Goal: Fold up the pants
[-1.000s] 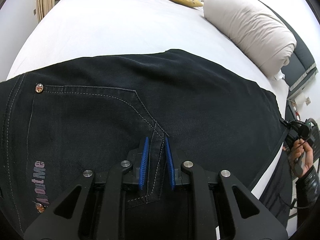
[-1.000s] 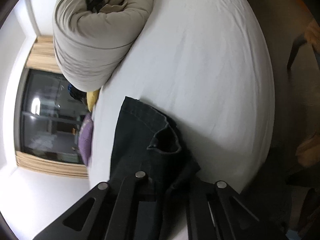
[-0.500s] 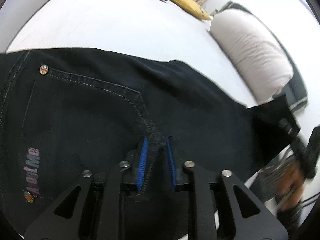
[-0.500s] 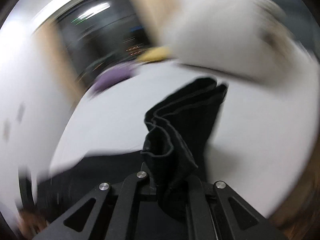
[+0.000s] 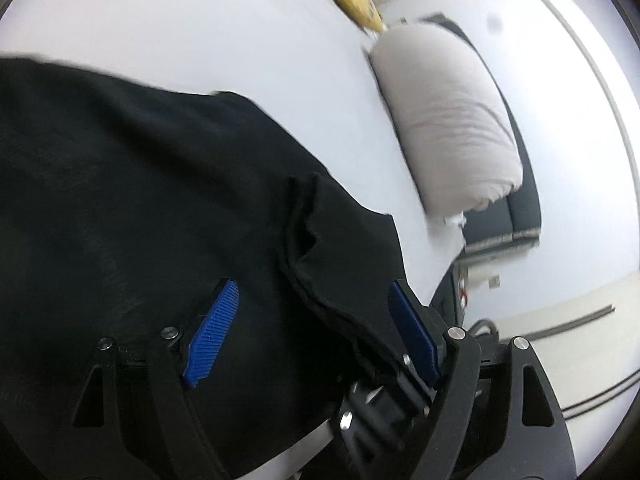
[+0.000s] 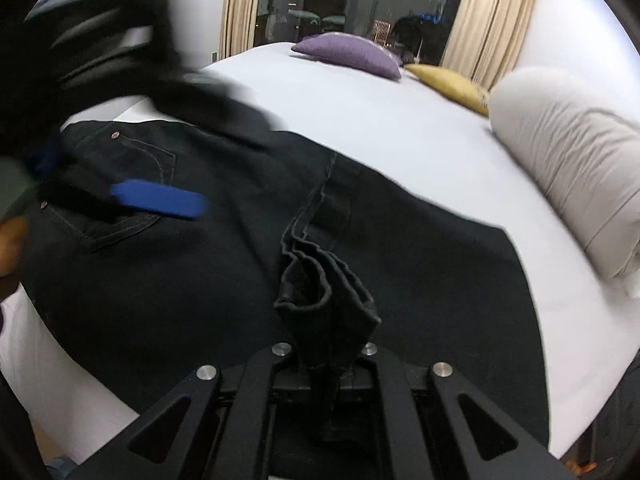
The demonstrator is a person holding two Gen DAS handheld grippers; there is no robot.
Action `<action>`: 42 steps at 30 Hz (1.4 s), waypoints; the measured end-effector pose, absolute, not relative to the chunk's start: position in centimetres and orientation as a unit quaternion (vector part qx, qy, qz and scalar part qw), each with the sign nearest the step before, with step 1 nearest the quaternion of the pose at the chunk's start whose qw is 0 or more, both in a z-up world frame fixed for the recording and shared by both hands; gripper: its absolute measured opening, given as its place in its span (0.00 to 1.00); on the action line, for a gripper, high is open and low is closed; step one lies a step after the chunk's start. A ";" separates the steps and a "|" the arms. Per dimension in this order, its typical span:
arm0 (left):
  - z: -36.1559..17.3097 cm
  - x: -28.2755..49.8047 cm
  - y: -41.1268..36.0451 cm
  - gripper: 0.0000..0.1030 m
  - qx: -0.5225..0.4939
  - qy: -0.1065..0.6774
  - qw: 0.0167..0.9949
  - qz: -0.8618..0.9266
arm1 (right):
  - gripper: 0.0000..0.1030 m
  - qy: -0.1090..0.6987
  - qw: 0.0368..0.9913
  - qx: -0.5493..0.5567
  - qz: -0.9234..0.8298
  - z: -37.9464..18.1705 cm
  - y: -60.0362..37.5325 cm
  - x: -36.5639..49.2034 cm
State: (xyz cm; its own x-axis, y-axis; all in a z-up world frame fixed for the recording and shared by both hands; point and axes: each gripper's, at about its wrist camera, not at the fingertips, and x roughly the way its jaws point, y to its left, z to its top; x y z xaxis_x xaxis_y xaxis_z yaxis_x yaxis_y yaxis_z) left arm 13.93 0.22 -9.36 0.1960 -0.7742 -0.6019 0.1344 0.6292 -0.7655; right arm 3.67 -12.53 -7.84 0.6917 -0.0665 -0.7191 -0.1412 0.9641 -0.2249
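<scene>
Black jeans (image 6: 420, 260) lie spread on the white bed, back pockets (image 6: 132, 184) up at the left. My right gripper (image 6: 326, 350) is shut on the bunched leg hems (image 6: 320, 288) and holds them over the middle of the jeans. In the left wrist view my left gripper (image 5: 312, 332) hovers over the black cloth (image 5: 120, 200) with its jaws opening. The blue pads (image 5: 212, 332) stand wide apart. The folded-over leg end (image 5: 328, 248) lies between them, pressed by neither. The right wrist view shows the left gripper blurred, one blue pad (image 6: 160, 200) above a pocket.
A rolled beige duvet (image 6: 568, 168) lies along the right side of the bed (image 6: 360, 112). A purple cushion (image 6: 348, 54) and a yellow one (image 6: 448, 82) sit at the far end before curtains and a dark window. A hand (image 6: 12, 240) shows at the left edge.
My left gripper let go of the pocket seam, opened wide and rolled. My right gripper swung the leg hems from the bed's edge over onto the jeans, close to the left gripper.
</scene>
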 end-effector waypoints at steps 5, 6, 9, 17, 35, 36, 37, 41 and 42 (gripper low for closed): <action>-10.0 15.9 -2.2 0.70 -0.258 0.581 0.706 -0.313 | 0.06 0.368 0.913 -0.172 0.032 -6.4 -9.5 2.4; -10.1 16.0 -2.3 0.52 -0.257 0.584 0.702 -0.318 | 0.06 0.364 0.914 -0.178 0.037 -6.1 -8.9 2.4; -10.2 16.4 -2.4 0.18 -0.239 0.593 0.698 -0.323 | 0.06 0.349 0.915 -0.194 0.055 -5.0 -7.1 2.0; -8.3 16.9 -0.9 0.07 -0.206 0.581 0.718 -0.325 | 0.06 0.340 0.908 -0.228 0.085 -4.7 -3.7 2.2; -5.9 14.5 2.7 0.11 -0.111 0.534 0.822 -0.166 | 0.65 0.457 0.861 0.022 0.224 -5.5 -10.0 2.5; -5.2 14.1 2.4 0.11 -0.102 0.522 0.831 -0.163 | 0.58 0.458 0.857 0.059 0.228 -5.0 -11.7 2.5; -4.3 13.7 1.6 0.11 -0.086 0.507 0.841 -0.166 | 0.55 0.456 0.853 0.096 0.234 -4.5 -13.6 2.3; -2.6 11.7 -4.0 0.11 0.008 0.469 0.857 -0.215 | 0.36 0.425 0.840 0.227 0.249 -2.7 -22.5 4.0; -3.0 11.3 -5.5 0.11 0.034 0.468 0.855 -0.221 | 0.31 0.422 0.837 0.248 0.246 -2.6 -24.6 5.3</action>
State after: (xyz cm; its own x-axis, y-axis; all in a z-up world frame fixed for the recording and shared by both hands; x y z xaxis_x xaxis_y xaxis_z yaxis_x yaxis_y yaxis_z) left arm 11.30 -5.48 -2.98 0.4644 -0.3455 -0.8154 0.4094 0.9002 -0.1483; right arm 5.29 -24.59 -2.60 0.5233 0.6200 -0.5847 -0.2018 0.7567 0.6219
